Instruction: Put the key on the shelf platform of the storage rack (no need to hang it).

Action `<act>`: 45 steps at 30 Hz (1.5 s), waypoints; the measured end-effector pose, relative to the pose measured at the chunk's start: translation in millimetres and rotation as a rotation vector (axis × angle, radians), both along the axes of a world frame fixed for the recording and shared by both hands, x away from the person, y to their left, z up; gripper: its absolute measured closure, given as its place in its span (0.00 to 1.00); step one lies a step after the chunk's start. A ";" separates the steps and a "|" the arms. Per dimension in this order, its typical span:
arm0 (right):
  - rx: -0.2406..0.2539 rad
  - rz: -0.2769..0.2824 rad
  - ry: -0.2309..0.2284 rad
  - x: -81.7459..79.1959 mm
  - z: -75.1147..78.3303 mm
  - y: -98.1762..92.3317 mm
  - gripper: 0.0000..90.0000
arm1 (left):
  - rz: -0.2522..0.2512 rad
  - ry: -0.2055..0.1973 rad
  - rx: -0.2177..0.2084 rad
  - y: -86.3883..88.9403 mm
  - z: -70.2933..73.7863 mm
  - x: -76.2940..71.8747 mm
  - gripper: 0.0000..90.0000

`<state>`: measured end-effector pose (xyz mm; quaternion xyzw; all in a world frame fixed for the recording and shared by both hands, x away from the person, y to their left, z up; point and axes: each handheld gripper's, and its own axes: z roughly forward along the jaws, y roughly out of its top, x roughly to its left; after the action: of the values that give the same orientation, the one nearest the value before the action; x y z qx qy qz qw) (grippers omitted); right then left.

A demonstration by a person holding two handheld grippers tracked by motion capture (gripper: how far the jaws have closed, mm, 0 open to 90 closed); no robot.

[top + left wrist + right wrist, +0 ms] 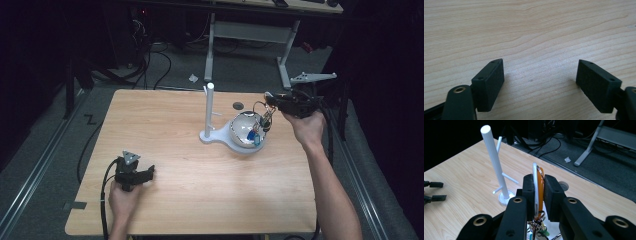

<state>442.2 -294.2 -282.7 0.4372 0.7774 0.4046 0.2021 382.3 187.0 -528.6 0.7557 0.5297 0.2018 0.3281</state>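
Your left gripper (148, 173) rested low on the wooden surface (200, 190), near its front left corner, with its jaws spread wide and nothing between them; in the left gripper view bare wood grain lay in the gap. It stood well apart from everything else.

Going right, the white stand (209, 112) rose upright from its flat base, with short pegs sticking out of its post. In the right gripper view the post (495, 162) stood ahead of your right jaws and to their left, clear of them. The shiny bowl (242, 131) sat on the base just beside the post, below the right jaws.

Your right gripper (539, 195) had its jaws closed on a bunch of keys (537, 187): a white ring and an orange tag were pinched flat between the two pads, standing up past their tips, while the rest of the bunch (262, 125) hung beneath the jaws over the bowl.
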 end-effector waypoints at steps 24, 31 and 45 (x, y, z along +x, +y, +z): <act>-0.002 -0.028 -0.020 12.7 2.7 2.7 0.90 | 0.000 0.000 0.001 -0.1 0.0 0.0 0.26; 0.009 -0.038 -0.030 17.6 1.7 2.4 0.90 | 0.000 0.000 0.001 -0.1 0.0 0.0 0.26; -0.006 -0.025 0.031 26.2 -26.4 10.1 0.89 | 0.000 0.000 0.000 0.0 0.0 0.0 0.26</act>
<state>468.5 -284.2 -309.1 0.4525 0.7762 0.3927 0.1963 382.3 187.0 -528.6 0.7557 0.5296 0.2018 0.3282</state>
